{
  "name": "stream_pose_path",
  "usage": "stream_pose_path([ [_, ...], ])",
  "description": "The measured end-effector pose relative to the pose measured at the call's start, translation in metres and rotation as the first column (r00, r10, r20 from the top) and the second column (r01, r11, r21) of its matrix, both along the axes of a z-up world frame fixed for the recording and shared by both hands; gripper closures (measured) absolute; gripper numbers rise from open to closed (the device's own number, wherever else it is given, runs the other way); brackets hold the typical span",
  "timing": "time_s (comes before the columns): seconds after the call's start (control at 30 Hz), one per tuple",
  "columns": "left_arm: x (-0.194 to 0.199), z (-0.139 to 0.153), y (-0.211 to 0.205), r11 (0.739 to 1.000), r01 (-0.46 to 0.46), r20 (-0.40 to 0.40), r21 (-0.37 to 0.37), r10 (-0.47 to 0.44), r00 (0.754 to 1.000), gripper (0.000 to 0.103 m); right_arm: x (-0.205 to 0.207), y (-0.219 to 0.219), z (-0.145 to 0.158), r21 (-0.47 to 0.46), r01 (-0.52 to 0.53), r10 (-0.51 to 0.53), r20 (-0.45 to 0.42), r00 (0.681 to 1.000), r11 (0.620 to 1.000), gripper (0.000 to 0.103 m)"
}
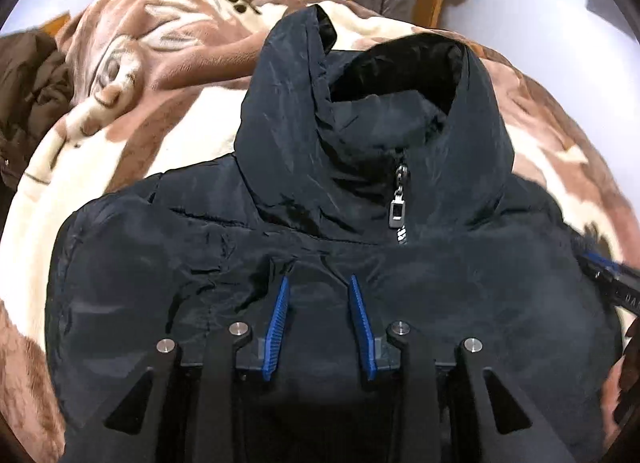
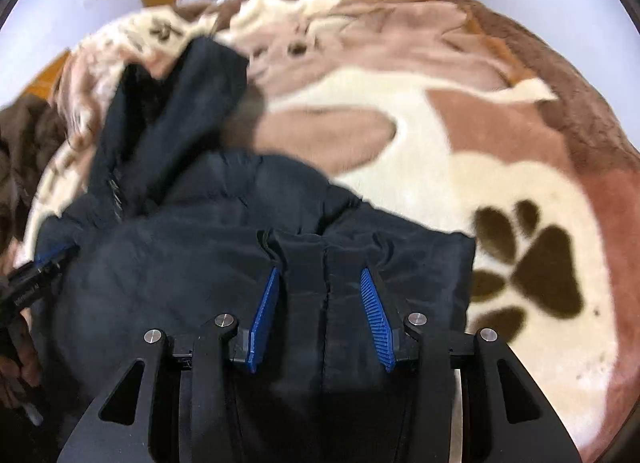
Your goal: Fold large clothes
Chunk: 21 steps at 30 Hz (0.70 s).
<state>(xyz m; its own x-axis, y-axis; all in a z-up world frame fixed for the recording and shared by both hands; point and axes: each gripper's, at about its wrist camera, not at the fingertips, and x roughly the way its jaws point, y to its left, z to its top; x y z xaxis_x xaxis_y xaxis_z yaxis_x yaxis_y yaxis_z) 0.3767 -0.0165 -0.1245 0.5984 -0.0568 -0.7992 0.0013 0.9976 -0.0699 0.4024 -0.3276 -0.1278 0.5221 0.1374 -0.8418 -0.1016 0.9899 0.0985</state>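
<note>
Blue ribbed pads of my left gripper (image 1: 318, 283) pinch a fold of the navy puffer jacket (image 1: 280, 203) just below its collar; my right gripper (image 2: 320, 275) likewise clamps a thick bunch of that padded fabric between its fingers. From the left wrist the jacket's long axis runs toward twelve o'clock, hood (image 1: 360, 103) farthest away, zip pull (image 1: 398, 211) at one o'clock. It lies on a brown-and-cream paw-print blanket (image 2: 480, 183). The right gripper shows at three o'clock.
</note>
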Motion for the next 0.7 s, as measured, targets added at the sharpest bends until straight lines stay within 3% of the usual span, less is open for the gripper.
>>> stream_pose_path([
  [0.2,-0.004,-0.008,-0.002,1.000,-0.008,0.008,-0.008,0.008,1.000,0.068,-0.004,0.008,-0.009,-0.046,-0.004,0.005,0.013,1.000,0.999,0.059],
  [0.3,-0.006,0.010,0.003,1.000,-0.005,0.005,-0.021,0.005,1.000,0.069,-0.013,0.005,0.013,-0.034,0.006,-0.005,0.029,1.000,0.999,0.059],
  [0.4,-0.031,0.040,0.012,0.997,0.017,0.063,-0.071,-0.012,0.998,0.069,-0.037,0.000,0.042,0.041,0.002,-0.005,0.078,0.997,0.999,0.059],
  [0.5,-0.059,0.050,0.012,0.997,0.044,0.098,-0.060,-0.038,0.994,0.069,-0.071,0.010,0.058,0.070,-0.039,0.031,0.113,0.993,0.997,0.059],
  [0.63,-0.062,0.014,0.013,0.999,0.019,-0.013,-0.045,-0.020,1.000,0.068,-0.077,0.031,0.028,0.062,-0.069,0.068,0.021,0.997,0.996,0.059],
  [0.7,-0.062,0.003,0.011,0.999,0.010,-0.026,-0.042,-0.011,1.000,0.068,-0.075,0.037,0.009,0.039,-0.079,0.079,-0.021,0.997,0.996,0.059],
])
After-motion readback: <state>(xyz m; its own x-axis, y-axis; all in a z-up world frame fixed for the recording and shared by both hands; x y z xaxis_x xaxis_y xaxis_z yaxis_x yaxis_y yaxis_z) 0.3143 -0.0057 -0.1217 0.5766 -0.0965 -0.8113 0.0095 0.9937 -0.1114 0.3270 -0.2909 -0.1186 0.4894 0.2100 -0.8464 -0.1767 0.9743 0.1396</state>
